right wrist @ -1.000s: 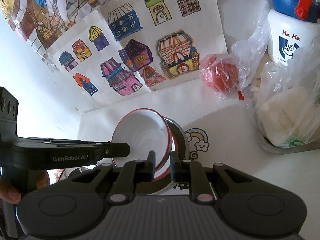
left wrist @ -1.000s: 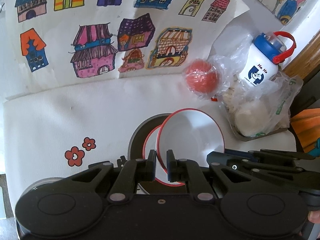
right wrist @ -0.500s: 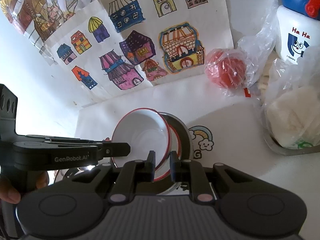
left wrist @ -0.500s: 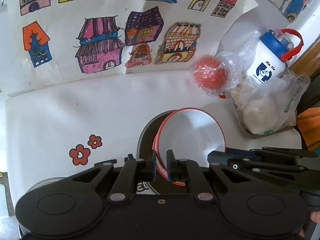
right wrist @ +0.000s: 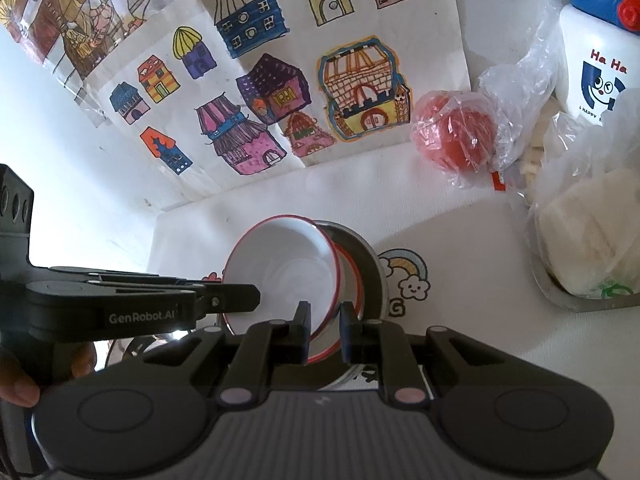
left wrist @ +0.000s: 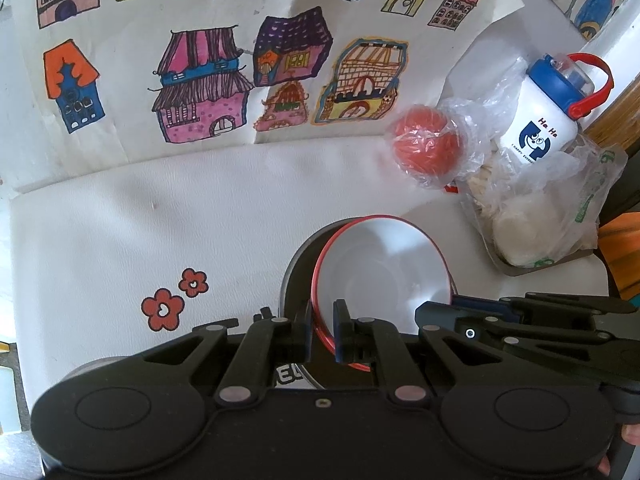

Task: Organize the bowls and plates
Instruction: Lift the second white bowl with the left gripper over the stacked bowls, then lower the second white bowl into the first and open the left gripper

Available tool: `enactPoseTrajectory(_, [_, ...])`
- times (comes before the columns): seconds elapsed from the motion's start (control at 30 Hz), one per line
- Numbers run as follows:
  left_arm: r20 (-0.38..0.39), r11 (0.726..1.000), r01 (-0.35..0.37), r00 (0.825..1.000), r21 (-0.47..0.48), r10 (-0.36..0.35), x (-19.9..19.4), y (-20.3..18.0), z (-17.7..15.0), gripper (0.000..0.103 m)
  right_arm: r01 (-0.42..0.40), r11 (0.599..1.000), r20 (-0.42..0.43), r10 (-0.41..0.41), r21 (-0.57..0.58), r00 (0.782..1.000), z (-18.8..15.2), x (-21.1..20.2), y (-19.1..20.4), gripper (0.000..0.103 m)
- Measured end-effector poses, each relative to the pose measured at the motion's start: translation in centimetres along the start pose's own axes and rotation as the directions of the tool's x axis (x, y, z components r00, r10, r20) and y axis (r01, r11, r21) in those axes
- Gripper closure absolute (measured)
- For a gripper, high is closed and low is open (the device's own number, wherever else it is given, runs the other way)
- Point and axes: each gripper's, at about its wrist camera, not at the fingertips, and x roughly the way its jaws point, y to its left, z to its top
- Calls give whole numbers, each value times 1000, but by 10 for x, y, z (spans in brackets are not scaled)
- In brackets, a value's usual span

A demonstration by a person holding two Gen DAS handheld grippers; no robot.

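Two close wrist views angled downward, both sharing the bowl (left wrist: 380,264) (opposite sides).

Bowl (left wrist: 380,264) over a metal dish (left wrist: 298,276), wrapped ball (left wrist: 426,146) and bottle (left wrist: 548,120) behind to the right

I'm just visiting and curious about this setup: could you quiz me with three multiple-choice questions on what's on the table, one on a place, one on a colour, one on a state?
1. Where is the bagged red ball?
A. Inside the bowl
B. Beside the white bottle
C. On the flower stickers

2. What colour is the white bowl's rim?
A. Red
B. Green
C. Black

3. How is the bowl held?
A. Lying free
B. By one gripper
C. By both, left gripper and right gripper

Answers: 1 B, it lies just left of the bottle; 2 A, a thin red line edges it; 3 C, each pair of jaws pinches the rim.
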Motion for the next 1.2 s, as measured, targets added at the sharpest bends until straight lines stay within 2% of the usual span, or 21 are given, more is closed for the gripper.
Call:
enactPoseTrajectory(1.1, [-61, 998, -55, 997, 9, 55, 4, -10, 9, 93, 80, 993, -86, -87, -84, 993, 14, 5, 13, 85])
enactPoseTrajectory(1.2, [-64, 998, -59, 996, 9, 59, 5, -11, 9, 93, 91, 992, -84, -99, -89, 992, 14, 5, 12, 82])
